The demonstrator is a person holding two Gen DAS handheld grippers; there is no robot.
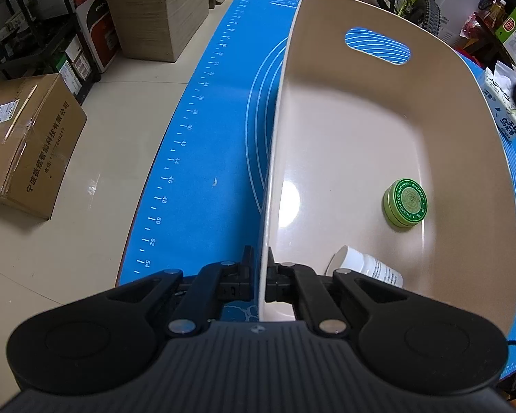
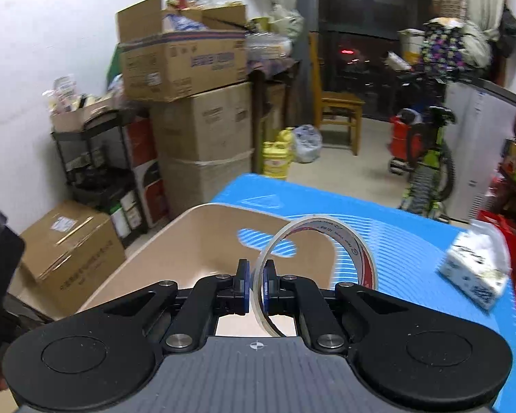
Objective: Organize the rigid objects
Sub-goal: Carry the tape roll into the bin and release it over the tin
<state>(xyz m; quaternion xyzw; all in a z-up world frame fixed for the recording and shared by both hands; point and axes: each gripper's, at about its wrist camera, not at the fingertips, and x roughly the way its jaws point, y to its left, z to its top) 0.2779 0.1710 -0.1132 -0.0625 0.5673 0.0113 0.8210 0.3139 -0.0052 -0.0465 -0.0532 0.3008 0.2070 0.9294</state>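
Observation:
A beige plastic bin (image 1: pixel 344 110) with a handle slot stands on the blue mat (image 1: pixel 206 144). Inside it lie a green round ointment tin (image 1: pixel 404 204) and a white bottle (image 1: pixel 364 266) on its side. My left gripper (image 1: pixel 259 275) is shut on the bin's near left wall. My right gripper (image 2: pixel 256 284) is shut on the rim of a clear tape roll (image 2: pixel 326 241) and holds it upright above the bin (image 2: pixel 189 241). The bin's inside is hidden in the right wrist view.
A white tissue pack (image 2: pixel 478 272) lies on the mat to the right; it also shows in the left wrist view (image 1: pixel 502 103). Cardboard boxes (image 1: pixel 27 141), a black shelf (image 2: pixel 96 158) and a bicycle (image 2: pixel 426 172) stand on the floor around the table.

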